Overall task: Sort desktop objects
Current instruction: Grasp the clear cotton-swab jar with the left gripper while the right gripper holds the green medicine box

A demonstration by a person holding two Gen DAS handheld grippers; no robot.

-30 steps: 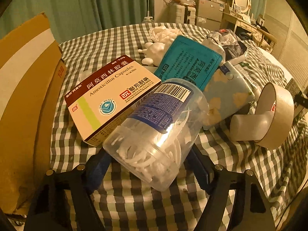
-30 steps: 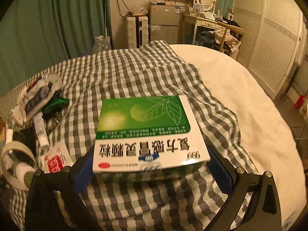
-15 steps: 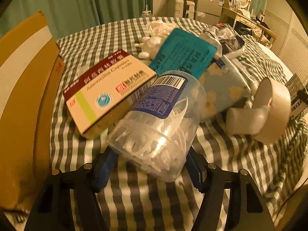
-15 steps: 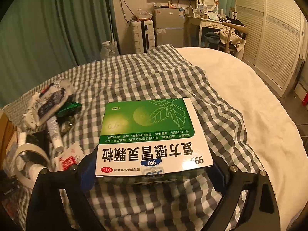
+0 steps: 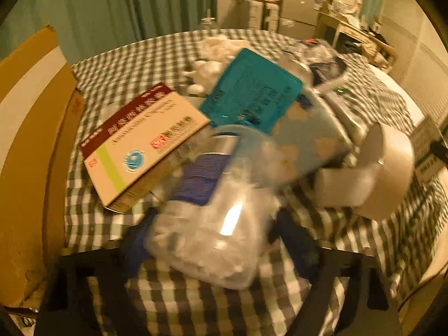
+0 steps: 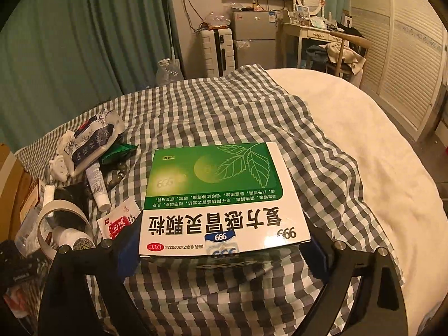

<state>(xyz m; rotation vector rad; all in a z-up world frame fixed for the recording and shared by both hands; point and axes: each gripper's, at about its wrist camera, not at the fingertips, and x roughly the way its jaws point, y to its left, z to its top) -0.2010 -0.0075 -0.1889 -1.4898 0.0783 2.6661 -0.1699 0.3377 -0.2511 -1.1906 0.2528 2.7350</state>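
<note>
Dim, warm yellow room light tints both views, and no lamp itself shows. The left wrist view is smeared by motion blur: print on the red-and-white medicine box [image 5: 142, 145] is unreadable, and the clear plastic jar [image 5: 215, 218] carries one bright streak of glare (the only hard highlight). The right wrist view is sharp; characters on the green-and-white box [image 6: 221, 196] read cleanly. Fisheye bending curves the curtains [image 6: 84, 56] and blacks out the corners. Shadows under things are soft.

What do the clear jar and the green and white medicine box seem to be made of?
Clear jar: probably glossy transparent plastic; white contents show through, and a bright glint sits on its side. Green and white medicine box: likely printed cardboard with a smooth, slightly shiny face and crisp folded edges.
</note>
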